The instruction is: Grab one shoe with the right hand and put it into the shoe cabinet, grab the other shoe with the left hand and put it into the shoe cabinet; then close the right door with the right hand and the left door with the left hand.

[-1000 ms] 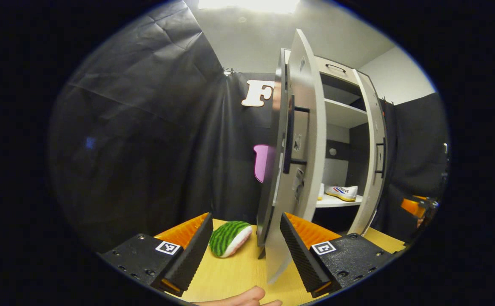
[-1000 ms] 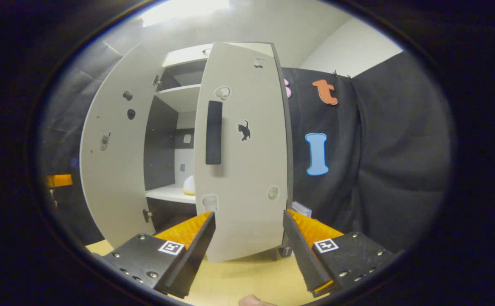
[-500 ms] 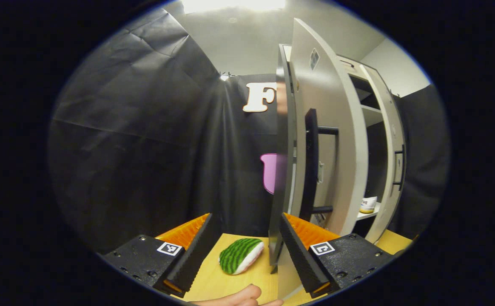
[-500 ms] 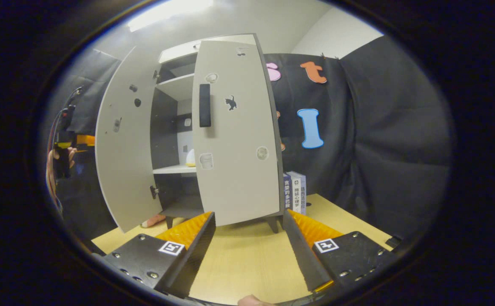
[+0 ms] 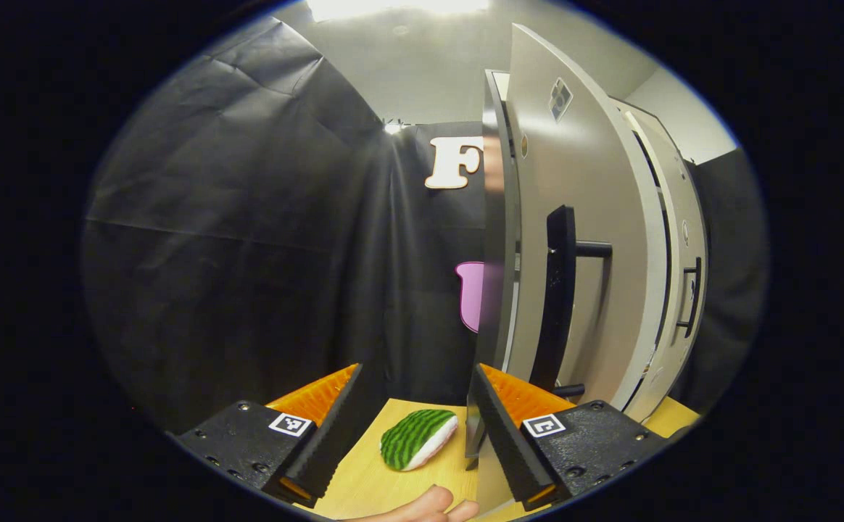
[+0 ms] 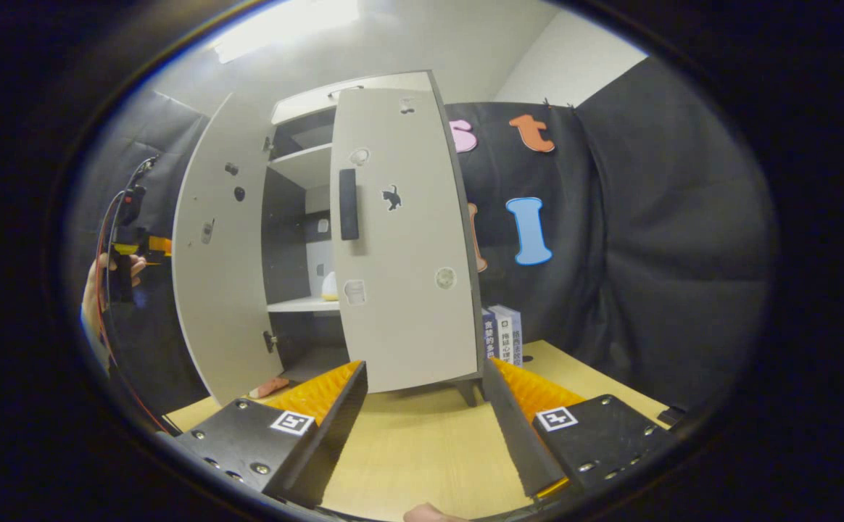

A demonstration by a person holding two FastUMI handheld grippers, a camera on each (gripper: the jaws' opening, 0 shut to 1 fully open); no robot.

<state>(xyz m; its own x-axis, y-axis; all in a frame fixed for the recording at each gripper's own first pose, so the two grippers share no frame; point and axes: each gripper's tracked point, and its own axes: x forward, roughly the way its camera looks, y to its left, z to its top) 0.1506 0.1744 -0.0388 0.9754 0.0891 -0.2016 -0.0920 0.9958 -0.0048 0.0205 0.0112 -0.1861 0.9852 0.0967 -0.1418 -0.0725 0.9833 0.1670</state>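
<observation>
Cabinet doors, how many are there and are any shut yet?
2, neither shut. The left door stands wide open beside the left gripper. The right door is partly closed, with a gap between them showing the shelves.

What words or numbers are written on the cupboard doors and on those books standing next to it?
Books: there is writing on the spines, but it is too small to read.
Right door: a cat sticker and pale stickers, no words that can be read.
Left door: a top sticker, too blurred to read.
</observation>
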